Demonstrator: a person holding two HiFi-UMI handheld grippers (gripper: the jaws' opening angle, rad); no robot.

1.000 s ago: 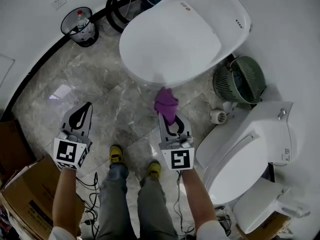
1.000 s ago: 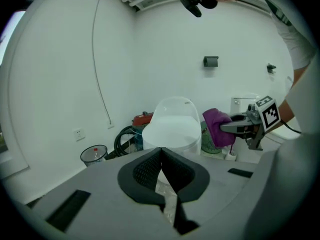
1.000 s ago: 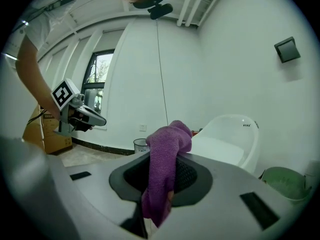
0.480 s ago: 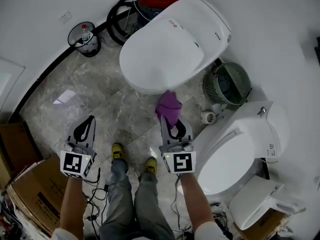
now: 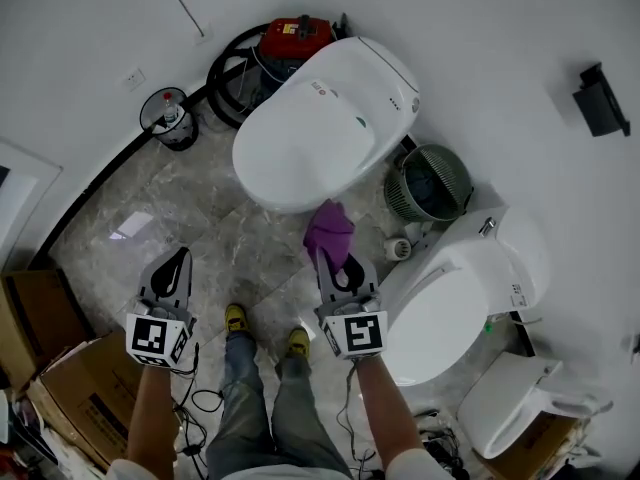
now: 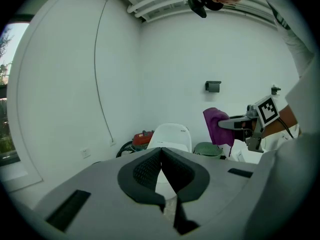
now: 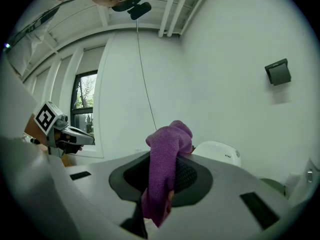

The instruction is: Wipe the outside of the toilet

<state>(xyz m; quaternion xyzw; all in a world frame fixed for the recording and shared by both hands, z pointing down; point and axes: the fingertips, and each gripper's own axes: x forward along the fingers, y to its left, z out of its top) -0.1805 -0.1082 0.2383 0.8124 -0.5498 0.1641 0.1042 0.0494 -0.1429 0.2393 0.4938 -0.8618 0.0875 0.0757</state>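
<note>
A white toilet (image 5: 310, 133) with its lid down stands at the back of the marble floor; it shows small past the jaws in the left gripper view as the toilet (image 6: 171, 134). My right gripper (image 5: 327, 253) is shut on a purple cloth (image 5: 329, 227), held in the air just in front of the toilet's front rim. In the right gripper view the purple cloth (image 7: 165, 171) hangs bunched between the jaws. My left gripper (image 5: 178, 259) is shut and holds nothing, out over the floor to the left of the bowl.
A second toilet (image 5: 455, 298) stands at the right, close to my right arm. A green fan (image 5: 428, 183) lies between the two toilets. A red vacuum with black hose (image 5: 290, 40) and a mesh bin (image 5: 167, 116) sit by the wall. Cardboard boxes (image 5: 60, 388) lie at lower left.
The head view has pulled back and up, so the toilet looks smaller and farther. Both grippers stay in much the same pose, the right one still on the cloth.
</note>
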